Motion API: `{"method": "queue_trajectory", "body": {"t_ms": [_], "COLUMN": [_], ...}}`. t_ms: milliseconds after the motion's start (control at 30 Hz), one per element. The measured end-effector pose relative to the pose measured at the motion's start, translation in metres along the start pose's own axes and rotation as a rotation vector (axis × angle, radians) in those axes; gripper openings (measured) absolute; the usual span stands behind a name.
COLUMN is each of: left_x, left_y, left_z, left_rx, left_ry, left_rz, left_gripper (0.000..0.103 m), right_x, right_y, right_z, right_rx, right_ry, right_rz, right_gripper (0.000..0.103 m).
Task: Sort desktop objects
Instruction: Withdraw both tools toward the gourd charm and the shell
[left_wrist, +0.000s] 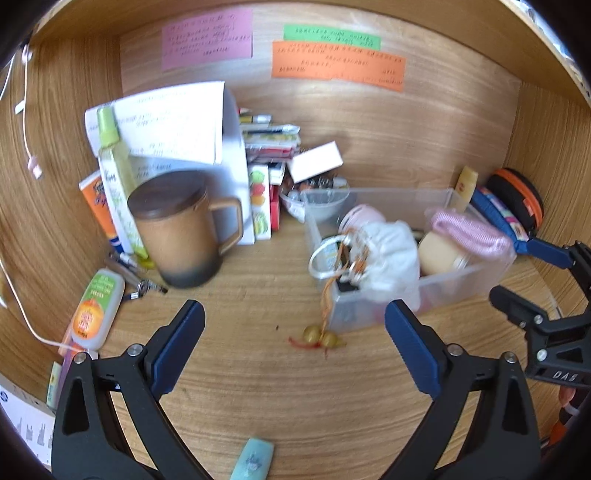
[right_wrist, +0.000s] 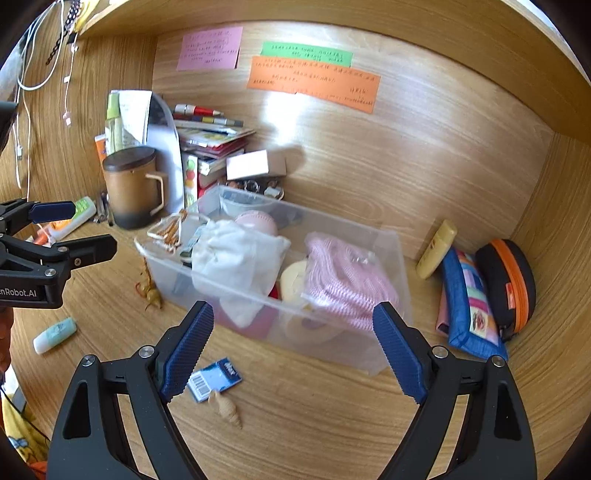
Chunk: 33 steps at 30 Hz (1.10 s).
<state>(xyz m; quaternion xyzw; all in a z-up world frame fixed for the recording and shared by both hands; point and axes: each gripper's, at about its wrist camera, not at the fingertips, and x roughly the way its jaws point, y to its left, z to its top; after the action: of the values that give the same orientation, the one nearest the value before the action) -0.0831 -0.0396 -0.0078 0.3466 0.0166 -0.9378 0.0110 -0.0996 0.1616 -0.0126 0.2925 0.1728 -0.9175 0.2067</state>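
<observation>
A clear plastic bin (right_wrist: 384, 266) (left_wrist: 480, 273) on the wooden desk holds a white cloth (right_wrist: 236, 258), a pink coiled cord (right_wrist: 343, 280) and other small items. My left gripper (left_wrist: 295, 347) is open and empty, above a gourd charm (left_wrist: 323, 338) whose orange cord runs up over the bin's edge. My right gripper (right_wrist: 293, 347) is open and empty in front of the bin. A blue barcode packet (right_wrist: 214, 378) and a seashell (right_wrist: 225, 406) lie near its left finger. A small teal tube (left_wrist: 253, 459) (right_wrist: 55, 334) lies on the desk.
A brown lidded mug (left_wrist: 181, 229) (right_wrist: 131, 188), a lotion tube (left_wrist: 98, 308), papers and stacked books (right_wrist: 210, 136) stand at the back left. A yellow tube (right_wrist: 436, 249), a blue pouch (right_wrist: 469, 302) and an orange-rimmed black case (right_wrist: 509, 280) sit right of the bin.
</observation>
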Motion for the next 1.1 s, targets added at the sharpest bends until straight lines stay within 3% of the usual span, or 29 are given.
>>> {"method": "queue_trajectory", "body": {"t_ms": [367, 667, 800, 1000, 1100], "left_x": [0.042, 0.075, 0.082, 0.093, 0.097], "left_y": [-0.001, -0.013, -0.015, -0.012, -0.011], "left_z": [-0.029, -0.031, -0.032, -0.033, -0.032], "left_rx": [0.017, 0.099, 0.107, 0.081, 0.084], "left_ry": [0.155, 0.269, 0.29, 0.325, 0.324], "left_rz": [-0.052, -0.076, -0.075, -0.093, -0.079], "left_gripper": [0.099, 0.099, 0.099, 0.099, 0.099], "right_x": [0.004, 0.034, 0.04, 0.036, 0.037], "right_y": [0.014, 0.018, 0.024, 0.027, 0.025], "right_z": [-0.027, -0.06, -0.066, -0.073, -0.076], "right_rx": [-0.04, 0.024, 0.012, -0.025, -0.032], "right_ry": [0.067, 0.195, 0.224, 0.199, 0.211], "right_rz": [-0.007, 0.069, 0.099, 0.08, 0.094], "right_gripper": [0.086, 0.086, 0.086, 0.084, 0.078]}}
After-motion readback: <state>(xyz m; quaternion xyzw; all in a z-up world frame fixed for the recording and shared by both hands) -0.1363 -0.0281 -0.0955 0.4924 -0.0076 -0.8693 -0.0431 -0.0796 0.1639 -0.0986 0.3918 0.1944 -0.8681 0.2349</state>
